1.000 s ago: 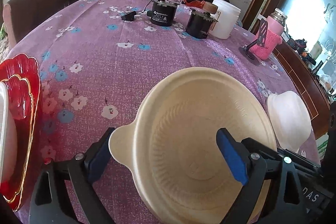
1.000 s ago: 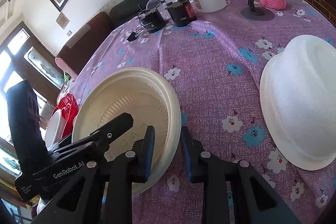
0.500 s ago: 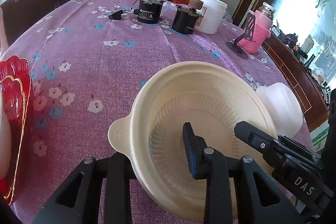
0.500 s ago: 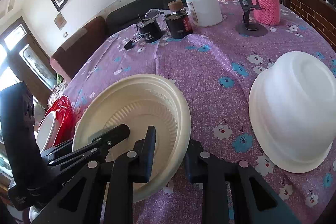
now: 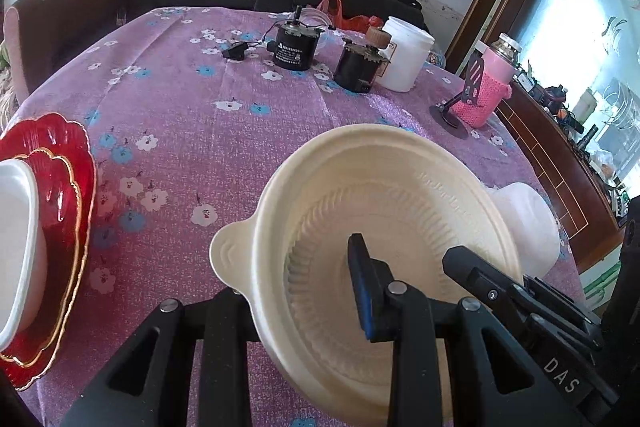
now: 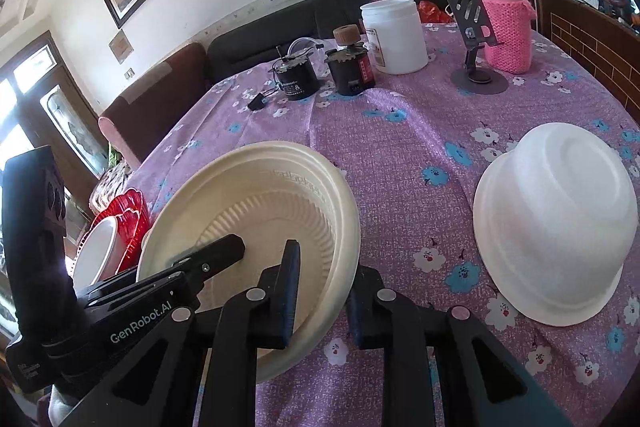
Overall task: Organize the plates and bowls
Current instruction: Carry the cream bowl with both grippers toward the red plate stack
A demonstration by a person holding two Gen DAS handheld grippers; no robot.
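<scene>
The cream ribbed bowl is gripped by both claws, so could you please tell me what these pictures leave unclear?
- Cream ribbed bowl: left wrist view, near rim and underside hidden by the left claw.
- Upturned white foam bowl: inside hidden; left wrist view, mostly behind the cream bowl.
- Red scalloped glass plates: cut by the left edge.

I cannot see the left finger's pad behind the cream bowl (image 5: pixel 384 227) wall, the red plates (image 5: pixel 60 211) are cropped at frame edge, and motor label text is illegible.
</scene>
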